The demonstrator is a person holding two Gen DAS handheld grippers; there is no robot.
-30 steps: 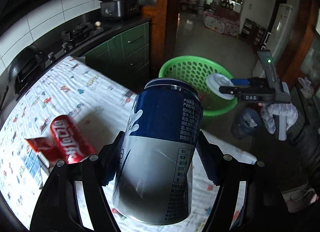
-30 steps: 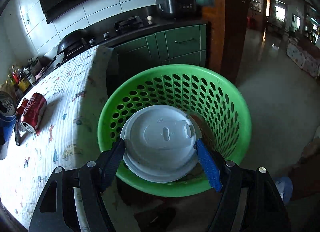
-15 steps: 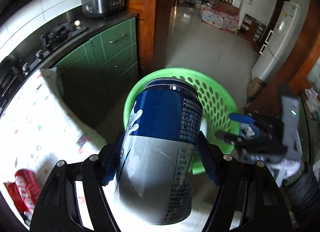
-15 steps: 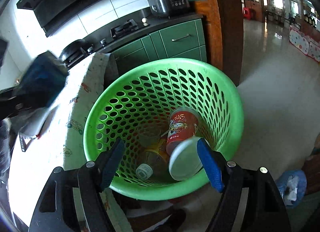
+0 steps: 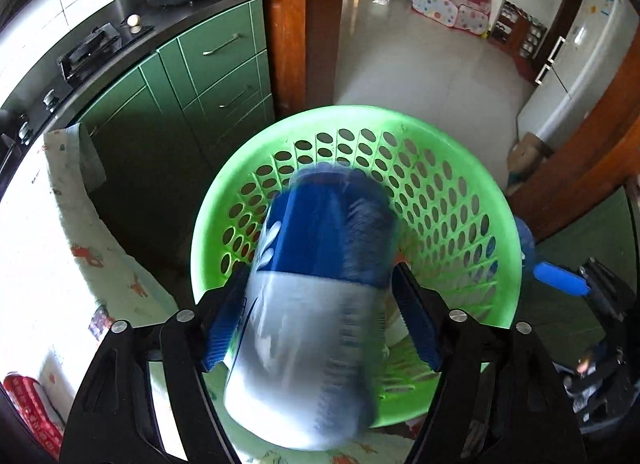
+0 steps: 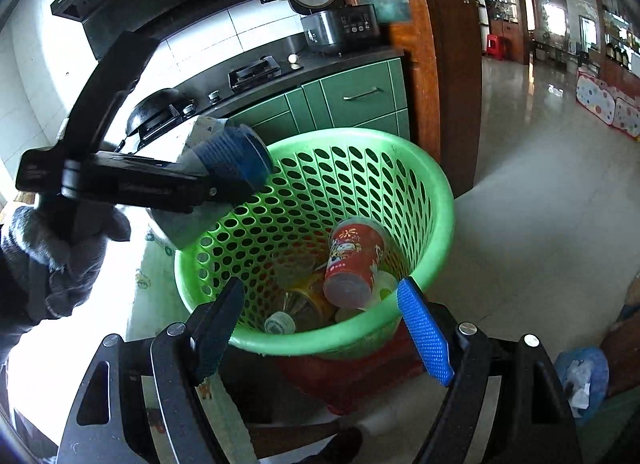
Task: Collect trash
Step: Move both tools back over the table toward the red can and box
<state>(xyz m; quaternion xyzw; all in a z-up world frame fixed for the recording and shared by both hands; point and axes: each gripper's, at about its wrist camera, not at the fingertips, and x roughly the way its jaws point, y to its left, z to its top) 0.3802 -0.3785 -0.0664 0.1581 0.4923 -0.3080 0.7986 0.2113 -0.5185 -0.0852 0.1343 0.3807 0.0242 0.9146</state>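
There is one green basket (image 6: 436, 200), and two tongs hover above it. Inside the basket lie one red cup (image 6: 352, 260), one white lid (image 6: 382, 282) and one bottle (image 6: 296, 310) with a white cap. There is one blue and silver can (image 5: 316, 304). It sits between the fingers of the left tongs (image 5: 320, 320), above the basket's rim and blurred; I cannot tell if the pads touch it. The right tongs (image 6: 320, 328) are wide apart and hold nothing. One red can (image 5: 34, 404) lies on the counter (image 5: 36, 248).
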